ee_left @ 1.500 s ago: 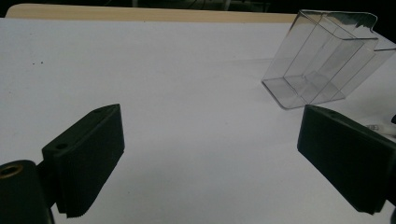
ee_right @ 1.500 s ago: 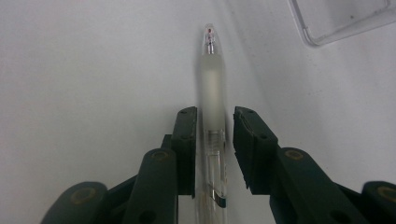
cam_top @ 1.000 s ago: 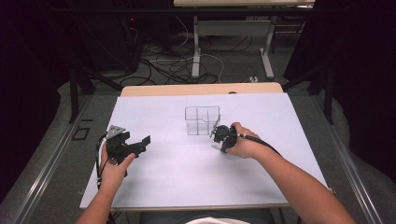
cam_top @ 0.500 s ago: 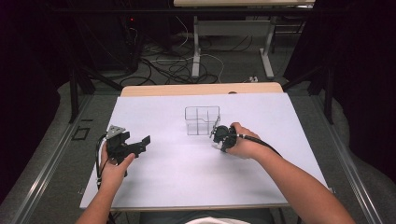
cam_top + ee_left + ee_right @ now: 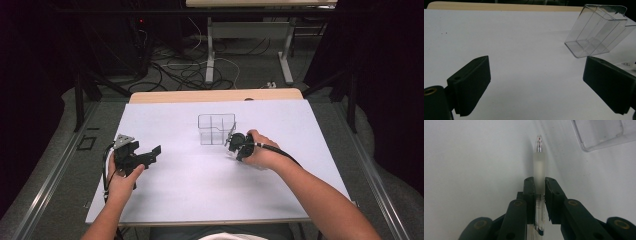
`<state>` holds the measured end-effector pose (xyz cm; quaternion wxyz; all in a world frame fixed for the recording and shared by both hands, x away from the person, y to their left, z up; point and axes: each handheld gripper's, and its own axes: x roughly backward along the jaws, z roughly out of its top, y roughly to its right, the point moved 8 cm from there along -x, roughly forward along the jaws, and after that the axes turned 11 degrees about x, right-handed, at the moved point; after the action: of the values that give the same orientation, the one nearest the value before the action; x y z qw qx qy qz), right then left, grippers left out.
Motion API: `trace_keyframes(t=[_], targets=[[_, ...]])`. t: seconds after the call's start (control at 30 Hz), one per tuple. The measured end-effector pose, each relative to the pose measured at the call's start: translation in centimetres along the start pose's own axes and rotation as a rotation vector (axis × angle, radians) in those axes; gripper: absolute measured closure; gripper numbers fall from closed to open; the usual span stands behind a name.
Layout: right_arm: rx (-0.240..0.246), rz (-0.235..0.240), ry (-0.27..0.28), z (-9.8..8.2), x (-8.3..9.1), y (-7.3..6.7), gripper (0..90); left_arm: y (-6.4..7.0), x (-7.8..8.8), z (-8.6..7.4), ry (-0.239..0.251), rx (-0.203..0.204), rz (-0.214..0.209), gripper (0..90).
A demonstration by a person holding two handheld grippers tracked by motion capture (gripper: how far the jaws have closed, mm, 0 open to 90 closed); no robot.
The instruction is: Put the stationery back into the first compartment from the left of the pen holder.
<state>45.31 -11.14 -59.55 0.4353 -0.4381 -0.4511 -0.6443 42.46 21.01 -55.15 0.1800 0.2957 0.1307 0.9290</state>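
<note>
Pen (image 5: 539,170) secured in my right tool (image 5: 539,182), clear container (image 5: 216,128) just beside it.

Comparison with the view a second ago shows both hands where they were; the right jaws have just been closing slightly and now pinch the pen's frosted barrel, its tip pointing away over the white surface (image 5: 200,190). I judge the grasp settled and the pen ready to lift toward the divided container, which stands upright and empty just ahead. My right hand (image 5: 260,152) rests low on the surface, tool angled toward the container's near corner. My left tool (image 5: 145,156) hangs well apart at the left, jaws spread wide, nothing between them, aimed level across the surface.
</note>
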Motion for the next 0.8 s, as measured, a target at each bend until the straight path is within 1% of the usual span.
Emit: trace_keyframes(t=[0.1,0.17,0.2,0.27,0.33,0.37,0.4,0.43,0.47,0.5,0.53,0.57,0.6,0.7,0.73,0.8], targets=[[-0.004,-0.006,0.015,0.1,0.3,0.2,79.3,0.0,0.0,0.0,-0.001,0.000,-0.003,7.7],[-0.028,-0.008,0.029,0.1,0.6,0.2,79.3,0.1,-0.1,-0.1,-0.003,0.005,-0.004,7.6],[-0.039,-0.006,0.040,0.2,0.9,0.4,79.3,0.0,-0.1,-0.1,-0.004,-0.002,-0.003,7.7],[-0.034,-0.014,0.044,0.1,1.0,0.5,79.4,0.1,0.0,0.0,-0.004,-0.004,-0.002,7.7],[-0.055,-0.007,0.055,0.2,1.3,0.6,79.3,0.1,0.0,0.0,-0.002,-0.003,-0.003,7.6],[-0.056,-0.007,0.065,0.2,1.4,0.6,79.3,0.1,0.0,0.0,-0.001,-0.003,-0.003,7.6],[-0.069,-0.016,0.064,0.2,1.6,0.7,79.3,0.1,0.0,0.0,-0.001,-0.003,-0.004,7.6],[-0.063,-0.007,0.080,0.3,1.7,0.7,79.4,0.0,0.0,0.0,-0.003,-0.003,-0.002,7.7],[-0.075,-0.008,0.084,0.4,1.9,0.7,79.3,0.1,0.0,0.0,-0.003,-0.003,-0.002,7.6],[-0.069,0.004,0.082,0.4,2.1,0.7,79.4,0.1,0.0,0.0,-0.003,-0.002,-0.002,7.6],[-0.068,-0.014,0.106,0.6,2.1,0.9,79.3,0.1,0.0,0.0,-0.003,-0.003,-0.002,7.6],[-0.082,-0.015,0.116,0.7,2.3,0.8,79.3,0.1,0.0,0.0,-0.003,-0.003,-0.003,7.6],[-0.076,-0.017,0.136,0.8,2.3,0.9,79.4,0.1,0.0,0.0,-0.002,-0.004,-0.002,7.6],[-0.082,-0.026,0.164,1.2,2.8,1.0,79.3,0.1,0.0,0.0,-0.003,-0.002,-0.002,7.7],[-0.096,-0.029,0.171,1.3,3.0,0.9,79.3,0.1,0.0,0.0,-0.003,-0.002,-0.002,7.6],[-0.080,-0.042,0.195,1.6,3.3,1.2,79.3,0.1,0.0,0.0,-0.003,-0.002,-0.002,7.6]])
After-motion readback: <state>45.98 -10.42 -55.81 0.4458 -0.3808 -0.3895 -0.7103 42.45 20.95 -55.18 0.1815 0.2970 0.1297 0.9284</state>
